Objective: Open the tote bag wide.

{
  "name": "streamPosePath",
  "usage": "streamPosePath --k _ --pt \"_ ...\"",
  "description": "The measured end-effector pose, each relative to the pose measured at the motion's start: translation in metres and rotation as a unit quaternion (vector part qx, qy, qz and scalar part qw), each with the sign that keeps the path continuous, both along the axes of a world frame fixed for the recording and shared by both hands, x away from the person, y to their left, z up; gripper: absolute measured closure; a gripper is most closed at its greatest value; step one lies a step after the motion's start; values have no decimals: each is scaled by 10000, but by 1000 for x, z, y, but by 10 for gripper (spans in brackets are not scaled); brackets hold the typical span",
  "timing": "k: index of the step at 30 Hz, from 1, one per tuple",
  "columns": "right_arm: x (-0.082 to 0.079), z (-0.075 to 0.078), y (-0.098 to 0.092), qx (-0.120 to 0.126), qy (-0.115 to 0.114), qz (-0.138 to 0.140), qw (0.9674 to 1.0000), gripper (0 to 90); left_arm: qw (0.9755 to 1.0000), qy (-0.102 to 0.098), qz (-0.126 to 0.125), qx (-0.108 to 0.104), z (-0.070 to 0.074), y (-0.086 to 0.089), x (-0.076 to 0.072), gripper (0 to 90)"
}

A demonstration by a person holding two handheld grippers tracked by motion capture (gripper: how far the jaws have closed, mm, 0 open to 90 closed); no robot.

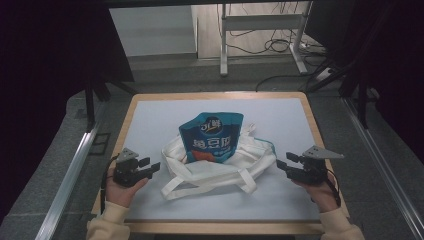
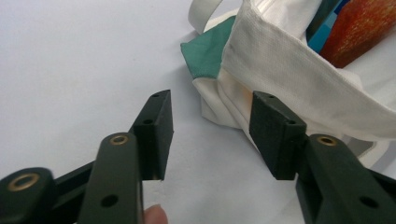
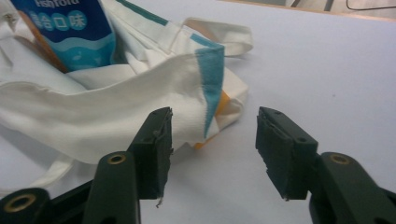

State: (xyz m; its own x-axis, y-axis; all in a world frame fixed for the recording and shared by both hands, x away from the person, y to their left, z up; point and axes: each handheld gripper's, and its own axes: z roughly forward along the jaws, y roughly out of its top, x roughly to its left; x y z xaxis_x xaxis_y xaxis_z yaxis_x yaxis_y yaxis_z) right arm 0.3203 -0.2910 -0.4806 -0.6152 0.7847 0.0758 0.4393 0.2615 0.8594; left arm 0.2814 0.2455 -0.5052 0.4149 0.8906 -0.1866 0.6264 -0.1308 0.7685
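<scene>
Both black two-jaw claws, left claw (image 1: 150, 166) and right claw (image 1: 282, 165), rest open and empty flanking the white canvas tote bag (image 1: 220, 167) mid-surface, its blue snack pouch (image 1: 212, 137) half inside, likely just released.

White cloth tote bag (image 1: 220, 167) with teal trim and an orange patch; blue snack pouch (image 1: 212, 137), white lettering, orange-red bottom. Pale grey-white mat (image 1: 160, 120), light wood table rim (image 1: 125, 120).

Illumination even and soft on the pale blue rectangular table mat (image 1: 150, 120); far and side surroundings dark. High view grainy. Gripper views sharp nearby, faint shadows, no glare.
</scene>
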Motion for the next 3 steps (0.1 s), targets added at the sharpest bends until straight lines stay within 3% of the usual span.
streamPosePath --k 3 --pt "3 -3 -4 -59 45 -170 9998 408 9999 13 53 158 -5 -1 4 402"
